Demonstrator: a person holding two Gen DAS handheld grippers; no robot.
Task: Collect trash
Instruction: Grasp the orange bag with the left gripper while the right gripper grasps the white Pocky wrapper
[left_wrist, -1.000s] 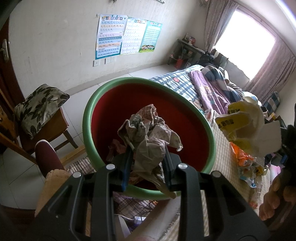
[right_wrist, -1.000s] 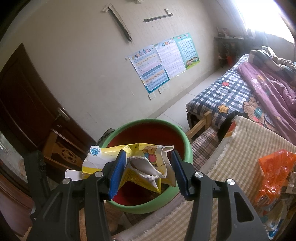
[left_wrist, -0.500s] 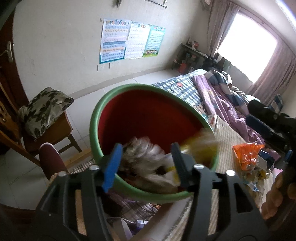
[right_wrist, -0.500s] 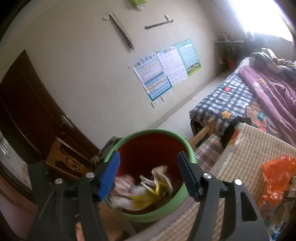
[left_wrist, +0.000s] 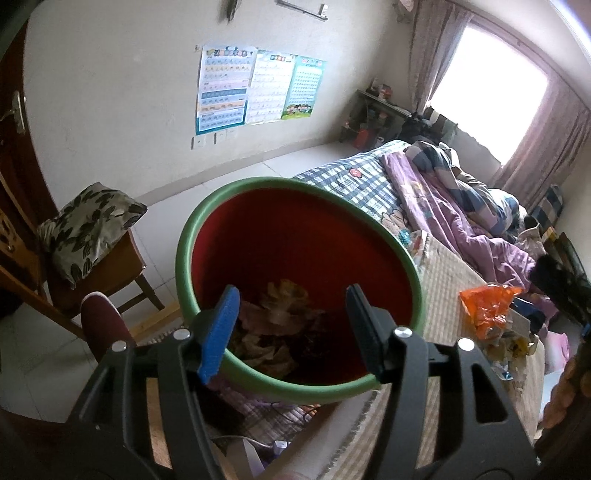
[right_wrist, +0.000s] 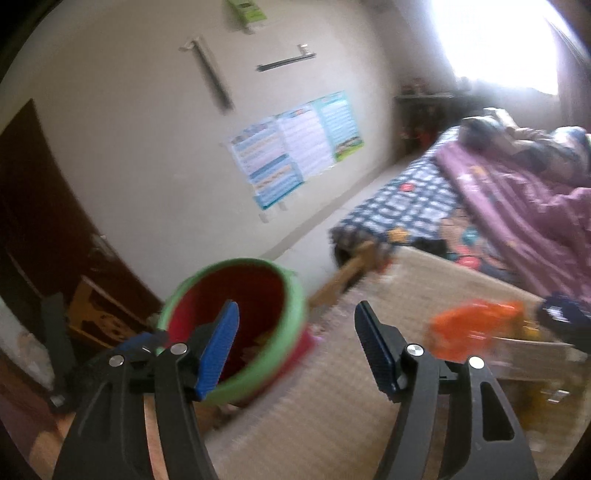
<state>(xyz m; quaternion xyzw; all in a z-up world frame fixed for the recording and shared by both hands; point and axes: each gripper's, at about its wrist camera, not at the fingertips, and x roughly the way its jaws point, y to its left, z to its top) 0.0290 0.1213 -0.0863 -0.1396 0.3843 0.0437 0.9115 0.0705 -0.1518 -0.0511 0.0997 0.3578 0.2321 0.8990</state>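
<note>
A red bin with a green rim (left_wrist: 295, 184) stands by the mat's edge; it also shows in the right wrist view (right_wrist: 291, 288). Crumpled brownish paper (left_wrist: 280, 306) lies inside it. My left gripper (left_wrist: 291, 332) is open and empty, held just over the bin's near rim. My right gripper (right_wrist: 295, 347) is open and empty, over the woven mat (right_wrist: 332, 406) to the right of the bin. An orange wrapper (left_wrist: 487, 302) lies on the mat among other litter; it also shows blurred in the right wrist view (right_wrist: 465, 328).
A wooden chair with a leaf-print cushion (left_wrist: 88, 229) stands left of the bin. A bed with a purple quilt (left_wrist: 450, 214) runs along the right. Small litter (left_wrist: 513, 343) lies at the mat's right end. A dark wooden door (right_wrist: 44, 229) is at left.
Both grippers opened and dropped their trash, the crumpled paper and the yellow wrapper, into the bin. The right gripper has since swung right, away from the bin.
</note>
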